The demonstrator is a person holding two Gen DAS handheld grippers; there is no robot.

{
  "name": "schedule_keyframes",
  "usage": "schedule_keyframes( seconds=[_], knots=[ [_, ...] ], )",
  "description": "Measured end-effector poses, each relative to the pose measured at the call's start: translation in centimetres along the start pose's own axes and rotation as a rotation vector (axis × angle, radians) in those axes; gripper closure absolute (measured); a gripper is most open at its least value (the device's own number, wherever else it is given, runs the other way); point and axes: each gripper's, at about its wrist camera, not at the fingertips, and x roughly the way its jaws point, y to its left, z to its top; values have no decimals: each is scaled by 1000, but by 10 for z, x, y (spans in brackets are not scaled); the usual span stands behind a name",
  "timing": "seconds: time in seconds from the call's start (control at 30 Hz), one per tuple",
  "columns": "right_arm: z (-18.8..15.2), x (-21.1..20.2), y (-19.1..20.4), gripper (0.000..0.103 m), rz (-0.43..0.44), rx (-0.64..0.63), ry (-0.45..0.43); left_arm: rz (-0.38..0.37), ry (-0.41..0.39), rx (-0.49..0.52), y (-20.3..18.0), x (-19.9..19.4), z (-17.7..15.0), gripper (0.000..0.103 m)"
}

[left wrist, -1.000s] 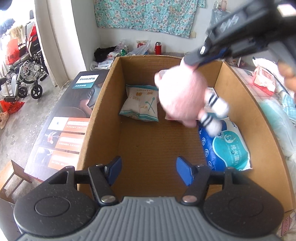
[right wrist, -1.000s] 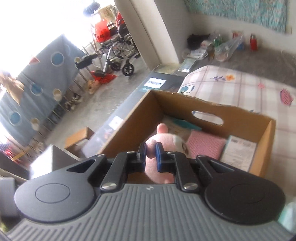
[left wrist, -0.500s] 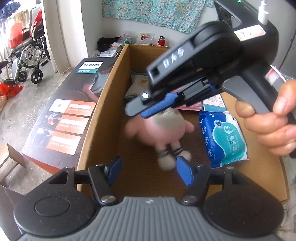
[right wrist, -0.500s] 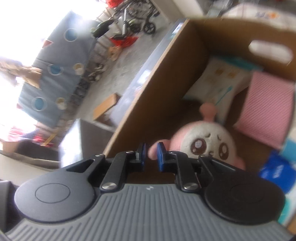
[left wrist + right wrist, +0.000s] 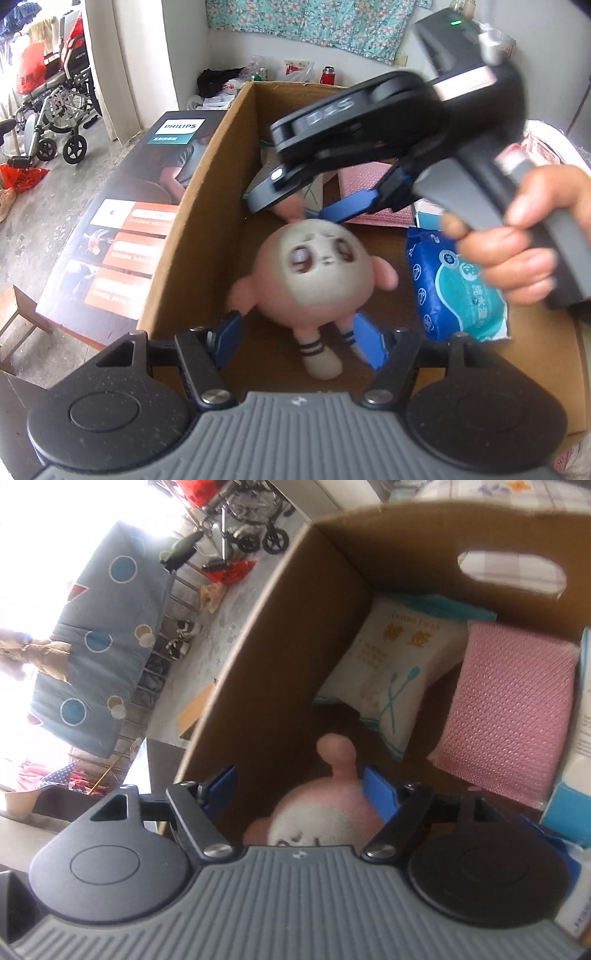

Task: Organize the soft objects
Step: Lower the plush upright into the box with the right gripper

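A: Now, nearest first: state of left gripper point(image 5: 299, 336)?

B: Spread wide, gripping nothing. Hovering at near end of box point(image 5: 177, 258), framing doll's legs in its own view without contact. Probably parked there to keep the drop zone free.

A: Position of doll point(image 5: 314, 273)?

B: Inside box, face up, close to left wall, just beside blue pack point(image 5: 454, 295). Blurred, so cannot tell whether settled on the floor.

A: And right gripper point(image 5: 303, 206)?

B: Just been opening, now released. Straddling doll's topknot without pressing on it. Angled down into box, carried by hand point(image 5: 517, 236) at right, presumably to let go low rather than toss.

A: Farther back?

B: Swab pack point(image 5: 395, 672) and pink pad point(image 5: 513, 709), set against far wall. Grouped in one box with the other soft goods, consistent with task.

A: Differences between views?

B: Left wrist view only: doll's face and legs, hand, right gripper seen from outside. Right wrist view only: clear gap between pads and topknot, print on swab pack, handle slot point(image 5: 513, 572) in far wall. No sight of left gripper from the right wrist.
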Motion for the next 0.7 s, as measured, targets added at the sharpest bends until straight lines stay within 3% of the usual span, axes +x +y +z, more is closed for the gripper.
schedule_keyframes(
  seconds=[0.13,0.2,0.27,0.47,0.7],
  knots=[
    [3,19,-8,28,22,19,57,-12,38,-6,-5,10,5,36],
    [0,25,-8,31,-11,-2,84,-19,57,-9,-7,17,7,36],
    [-4,25,-9,38,-38,-18,86,-28,89,-25,-8,25,9,36],
    [-10,8,-9,42,-71,-46,75,-95,202,-134,0,51,16,39],
    [-17,-14,-7,43,-164,-65,62,-166,211,-141,-11,56,25,40]
  ],
)
